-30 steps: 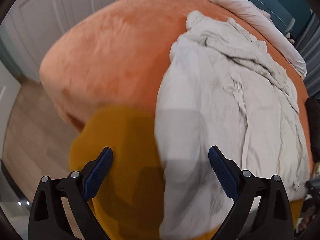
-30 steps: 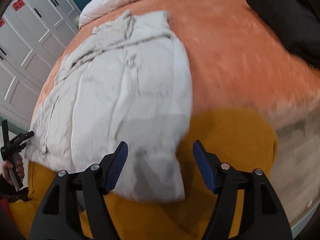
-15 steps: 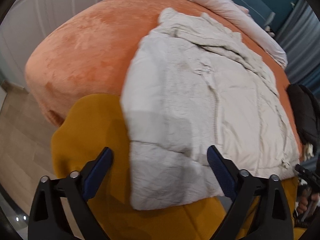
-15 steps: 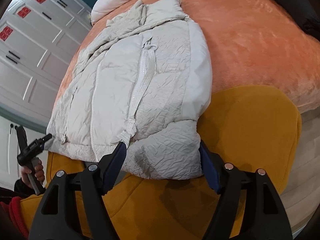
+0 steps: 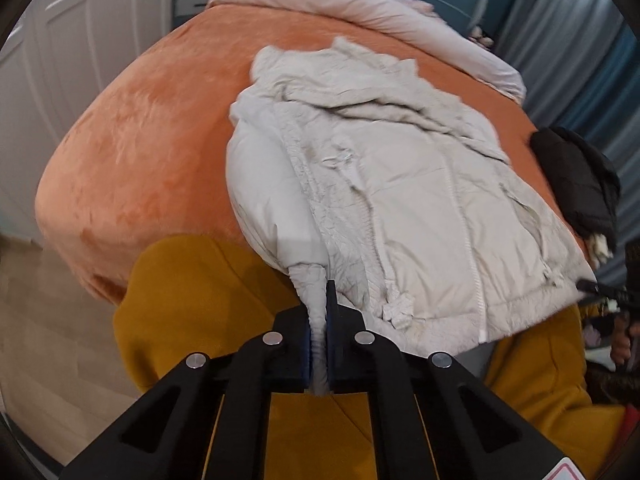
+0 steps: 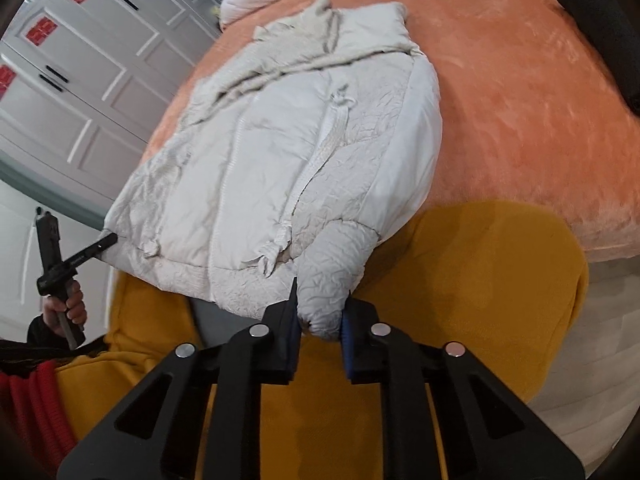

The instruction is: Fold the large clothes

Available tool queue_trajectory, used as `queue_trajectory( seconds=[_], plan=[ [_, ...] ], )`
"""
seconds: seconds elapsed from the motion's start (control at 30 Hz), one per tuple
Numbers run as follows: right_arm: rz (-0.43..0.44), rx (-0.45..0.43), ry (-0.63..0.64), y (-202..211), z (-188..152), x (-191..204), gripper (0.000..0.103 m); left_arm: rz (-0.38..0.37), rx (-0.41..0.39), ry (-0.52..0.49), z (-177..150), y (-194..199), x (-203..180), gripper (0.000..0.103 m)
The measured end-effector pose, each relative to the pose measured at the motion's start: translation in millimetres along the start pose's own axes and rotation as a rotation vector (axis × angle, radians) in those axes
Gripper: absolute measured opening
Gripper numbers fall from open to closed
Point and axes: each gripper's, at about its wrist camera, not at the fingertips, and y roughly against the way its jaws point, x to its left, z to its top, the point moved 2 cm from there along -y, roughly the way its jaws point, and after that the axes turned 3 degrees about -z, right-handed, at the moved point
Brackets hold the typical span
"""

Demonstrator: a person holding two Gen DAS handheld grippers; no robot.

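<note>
Both grippers have just closed on the cream padded jacket lying on the orange bed. The left gripper pinches a thin fold of hem; the right gripper clamps a thicker cuff. The collar end is crumpled and hard to read.

**Camera Placement**

Each wrist view looks steeply down along its own fingers, close above the near bed edge. The left view faces the curtains; the right faces the cabinets. Both share the jacket and yellow cloth.
</note>
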Motion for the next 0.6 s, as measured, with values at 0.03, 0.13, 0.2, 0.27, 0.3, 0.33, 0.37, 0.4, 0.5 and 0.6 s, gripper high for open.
queue_trajectory(
  seconds=[0.03, 0.13, 0.2, 0.27, 0.3, 0.33, 0.37, 0.4, 0.5, 0.6],
  plan=[
    [0.008, 0.001, 0.002, 5, 0, 1, 0.013, -0.011, -0.008, -0.011, 2, 10, -3, 0.002],
    [0.044, 0.004, 0.044, 30, -3, 9, 0.012, -0.076, -0.064, -0.01, 7, 47, -11, 0.001],
    [0.081, -0.028, 0.078, 57, -4, 18, 0.012, -0.118, -0.107, 0.013, 10, 73, -18, 0.001],
    [0.12, -0.091, 0.103, 89, 1, 26, 0.011, -0.156, -0.169, 0.045, 12, 101, -26, 0.001],
    [0.135, -0.131, 0.111, 105, 4, 30, 0.011, -0.175, -0.217, 0.057, 14, 117, -31, 0.001],
    [0.149, -0.174, 0.114, 122, 9, 34, 0.011, -0.196, -0.272, 0.066, 17, 132, -35, 0.001],
    [0.159, -0.233, 0.119, 141, 17, 38, 0.011, -0.21, -0.315, 0.071, 22, 142, -38, 0.001],
    [0.164, -0.29, 0.122, 157, 24, 40, 0.011, -0.231, -0.376, 0.082, 29, 154, -40, 0.001],
    [0.184, -0.422, 0.111, 185, 51, 43, 0.011, -0.259, -0.5, 0.108, 54, 173, -43, 0.001],
    [0.161, -0.504, 0.103, 184, 81, 42, 0.011, -0.213, -0.573, 0.116, 87, 167, -41, 0.001]
  ],
)
